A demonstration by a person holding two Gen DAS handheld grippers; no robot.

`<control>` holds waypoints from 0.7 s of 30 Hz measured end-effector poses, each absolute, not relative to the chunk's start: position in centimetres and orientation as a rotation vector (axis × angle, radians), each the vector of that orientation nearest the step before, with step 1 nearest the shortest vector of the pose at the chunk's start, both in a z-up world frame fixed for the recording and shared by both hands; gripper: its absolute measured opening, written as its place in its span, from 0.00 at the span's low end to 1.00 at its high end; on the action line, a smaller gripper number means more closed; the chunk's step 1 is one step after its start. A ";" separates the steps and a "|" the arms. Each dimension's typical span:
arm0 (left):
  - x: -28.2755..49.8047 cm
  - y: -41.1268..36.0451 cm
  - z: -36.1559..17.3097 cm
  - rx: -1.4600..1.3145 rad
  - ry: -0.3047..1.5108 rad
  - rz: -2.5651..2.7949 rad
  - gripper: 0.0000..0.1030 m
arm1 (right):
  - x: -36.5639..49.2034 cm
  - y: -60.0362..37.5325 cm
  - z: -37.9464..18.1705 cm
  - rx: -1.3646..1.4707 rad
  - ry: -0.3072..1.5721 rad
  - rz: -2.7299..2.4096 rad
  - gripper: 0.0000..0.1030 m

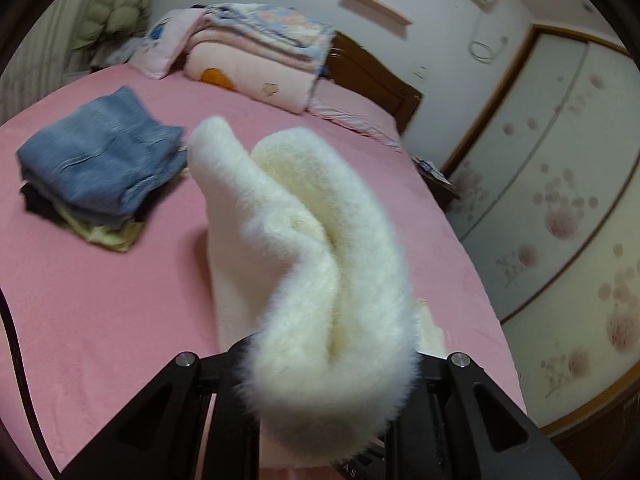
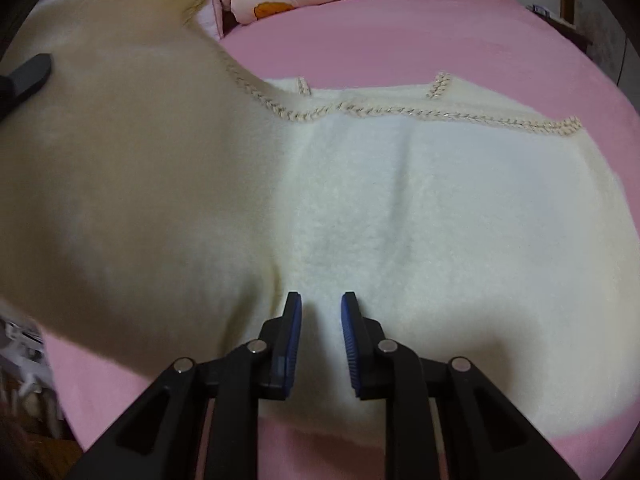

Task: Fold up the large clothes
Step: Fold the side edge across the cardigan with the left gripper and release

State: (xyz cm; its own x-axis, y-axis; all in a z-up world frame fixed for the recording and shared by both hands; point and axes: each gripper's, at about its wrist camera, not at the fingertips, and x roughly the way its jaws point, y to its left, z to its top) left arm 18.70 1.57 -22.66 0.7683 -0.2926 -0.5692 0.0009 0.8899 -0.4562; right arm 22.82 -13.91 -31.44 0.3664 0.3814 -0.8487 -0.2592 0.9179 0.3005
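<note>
A large cream fleece garment (image 2: 400, 200) with braided trim lies on the pink bed (image 2: 380, 40). My left gripper (image 1: 328, 380) is shut on a bunched fold of the fleece garment (image 1: 312, 248) and holds it lifted above the bed; its fingertips are hidden by the fabric. The lifted part fills the left of the right wrist view, where a left gripper finger (image 2: 28, 76) shows. My right gripper (image 2: 321, 300) is open and empty, its blue pads just above the garment's near part.
A stack of folded clothes topped by blue jeans (image 1: 100, 160) sits on the bed's left. Folded quilts and pillows (image 1: 256, 52) lie at the headboard. A floral wardrobe (image 1: 560, 200) stands right of the bed.
</note>
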 end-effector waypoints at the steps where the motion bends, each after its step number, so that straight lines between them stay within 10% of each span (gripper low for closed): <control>1: 19.3 0.2 -22.4 -0.443 0.678 -0.182 0.15 | 22.6 -15.2 -30.7 0.142 1.107 0.403 0.18; 21: 19.9 -22.9 -33.4 -0.079 0.911 -0.443 0.18 | 15.4 -39.4 -30.3 0.220 1.100 -0.026 0.18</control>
